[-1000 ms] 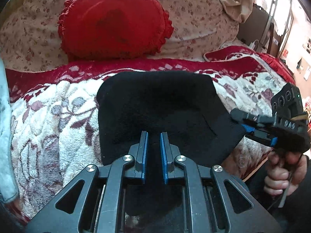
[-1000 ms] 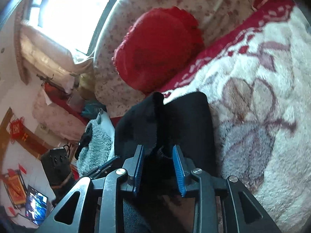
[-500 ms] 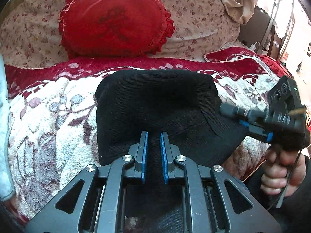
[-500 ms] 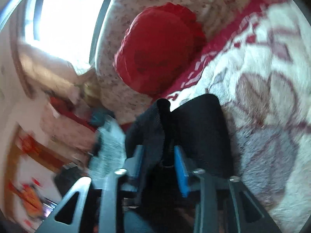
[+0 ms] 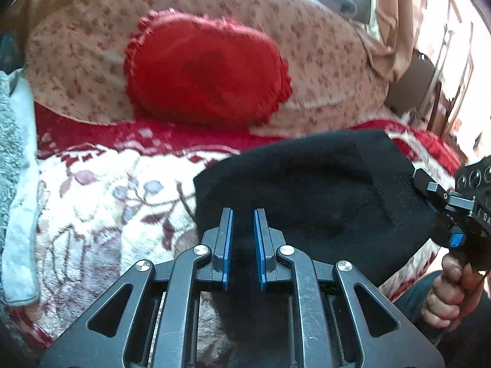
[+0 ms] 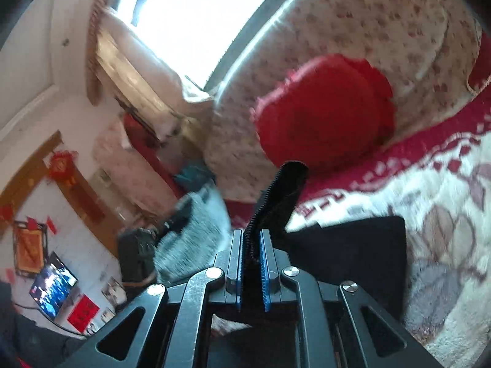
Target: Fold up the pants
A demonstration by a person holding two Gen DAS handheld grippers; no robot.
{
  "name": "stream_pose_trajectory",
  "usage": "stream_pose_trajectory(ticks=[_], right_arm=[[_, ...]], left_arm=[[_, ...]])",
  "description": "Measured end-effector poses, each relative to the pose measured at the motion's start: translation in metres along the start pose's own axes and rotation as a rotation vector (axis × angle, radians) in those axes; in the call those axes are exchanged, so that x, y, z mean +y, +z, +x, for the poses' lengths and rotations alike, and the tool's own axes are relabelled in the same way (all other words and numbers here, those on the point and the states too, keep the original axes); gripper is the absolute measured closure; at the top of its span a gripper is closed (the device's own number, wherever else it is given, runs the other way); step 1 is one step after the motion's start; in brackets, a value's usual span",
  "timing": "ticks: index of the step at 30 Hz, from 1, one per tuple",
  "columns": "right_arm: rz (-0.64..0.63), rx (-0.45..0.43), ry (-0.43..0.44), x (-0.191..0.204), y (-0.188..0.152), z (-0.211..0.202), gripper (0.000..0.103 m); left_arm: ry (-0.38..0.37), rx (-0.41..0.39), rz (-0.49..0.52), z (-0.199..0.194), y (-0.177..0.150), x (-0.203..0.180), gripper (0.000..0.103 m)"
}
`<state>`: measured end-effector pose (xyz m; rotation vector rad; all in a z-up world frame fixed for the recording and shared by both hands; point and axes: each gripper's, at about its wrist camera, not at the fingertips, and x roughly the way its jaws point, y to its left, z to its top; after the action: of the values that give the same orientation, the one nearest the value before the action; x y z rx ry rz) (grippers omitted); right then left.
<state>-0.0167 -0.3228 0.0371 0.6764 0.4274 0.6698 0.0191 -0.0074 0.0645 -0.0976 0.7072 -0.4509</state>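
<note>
I'm looking across a bed spread with a floral blanket (image 5: 101,202), a red pillow (image 5: 205,73) propped against the flowered bedding behind. On the far left a grey towel (image 5: 12,141) is lying at the bed's edge. My left hand-held gripper (image 5: 243,245) is pinching the near edge of the black pants (image 5: 307,190), pads nearly together. The pants are stretching rightward over the blanket. My right hand-held gripper (image 6: 251,260) has just been closing and is now clamping the ribbed hem, which is standing up between its pads.
</note>
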Motion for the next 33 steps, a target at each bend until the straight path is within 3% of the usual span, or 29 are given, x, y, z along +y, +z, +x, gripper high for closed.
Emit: stream_pose_trajectory(ticks=[5,9,13,15,20,23,26,30,33], right_arm=[[0.094,-0.035,-0.086,-0.022,0.0,-0.022,0.094],[0.23,0.095,-0.25,-0.068,-0.016,-0.023,0.094],[0.325,0.179,-0.299,-0.096,-0.029,-0.009,0.094],[0.355,0.166,-0.288,-0.1,-0.029,-0.01,0.093],[0.267,0.158,-0.329,-0.089,-0.023,-0.005,0.092],[0.099,0.159,-0.408,-0.07,-0.016,0.009,0.093],[0.081,0.183,-0.448,-0.071,-0.017,0.016,0.092],[-0.011,0.08,-0.503,-0.046,-0.01,-0.008,0.09],[-0.127,0.016,-0.409,-0.011,-0.006,-0.027,0.09]], left_arm=[[-0.012,0.029,0.042,0.004,-0.002,-0.008,0.092],[-0.02,0.042,0.068,0.005,-0.011,-0.013,0.092],[-0.022,0.04,0.078,0.0,-0.019,-0.008,0.092],[-0.042,0.054,0.099,-0.002,-0.024,-0.007,0.092],[-0.12,0.05,0.175,-0.015,-0.033,-0.016,0.092],[-0.148,0.052,0.174,-0.015,-0.034,-0.021,0.092],[-0.121,0.146,0.167,0.006,-0.039,-0.019,0.092],[-0.115,0.11,0.175,-0.006,-0.041,-0.021,0.092],[-0.146,0.072,0.179,-0.024,-0.043,-0.022,0.092]])
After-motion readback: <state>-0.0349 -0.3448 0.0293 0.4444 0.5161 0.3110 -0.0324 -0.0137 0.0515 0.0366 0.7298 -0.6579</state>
